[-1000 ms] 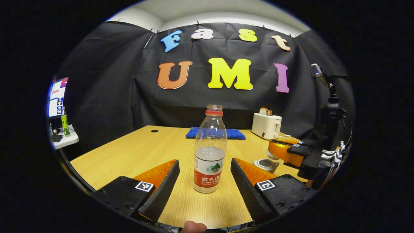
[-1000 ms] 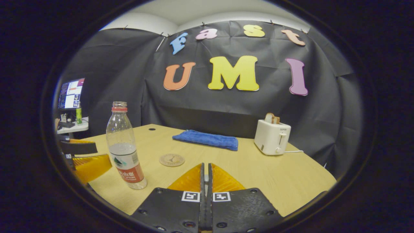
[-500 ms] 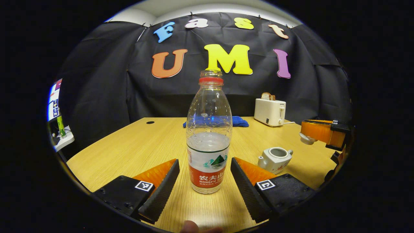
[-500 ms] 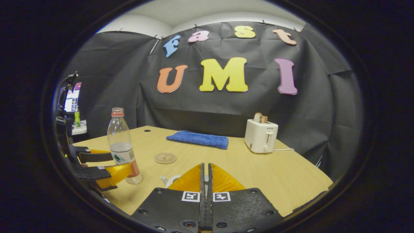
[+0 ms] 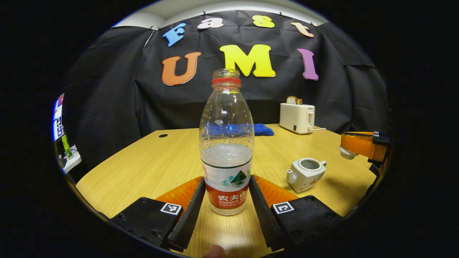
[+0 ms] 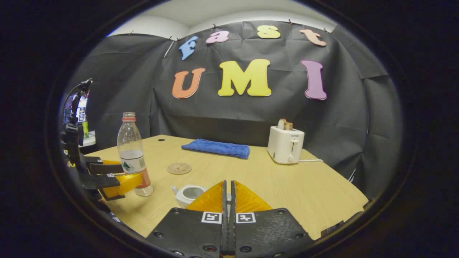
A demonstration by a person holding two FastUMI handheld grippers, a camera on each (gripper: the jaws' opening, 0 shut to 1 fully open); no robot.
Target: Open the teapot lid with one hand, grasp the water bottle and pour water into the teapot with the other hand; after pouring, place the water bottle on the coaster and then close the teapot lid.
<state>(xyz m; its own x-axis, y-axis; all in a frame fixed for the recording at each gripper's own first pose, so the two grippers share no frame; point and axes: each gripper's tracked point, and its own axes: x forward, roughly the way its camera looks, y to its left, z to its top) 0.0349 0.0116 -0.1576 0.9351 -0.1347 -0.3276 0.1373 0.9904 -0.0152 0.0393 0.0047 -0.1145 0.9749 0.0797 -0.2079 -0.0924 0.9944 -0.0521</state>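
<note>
A clear water bottle (image 5: 226, 143) with a red neck ring and no cap stands on the wooden table (image 5: 150, 161), about half full. My left gripper (image 5: 227, 182) is shut on it, both fingers pressing on the label; it shows from the side as the left gripper (image 6: 114, 179) around the bottle (image 6: 132, 154). The small white teapot (image 5: 305, 173) stands open to the right, also seen as the teapot (image 6: 188, 193) just ahead of my right gripper (image 6: 228, 184). That right gripper (image 5: 362, 147) hovers above the pot, shut on the white teapot lid (image 5: 346, 153). A round coaster (image 6: 179, 168) lies behind the pot.
A blue towel (image 6: 216, 148) lies at the back of the table and a white toaster (image 6: 285, 145) with bread stands at the back right, its cord trailing right. A side shelf with a screen (image 6: 80, 111) is off the left edge.
My left gripper's fingers have closed in from wide apart until they press on the bottle. The right gripper has drawn back with the lid, so the open teapot shows more fully.
</note>
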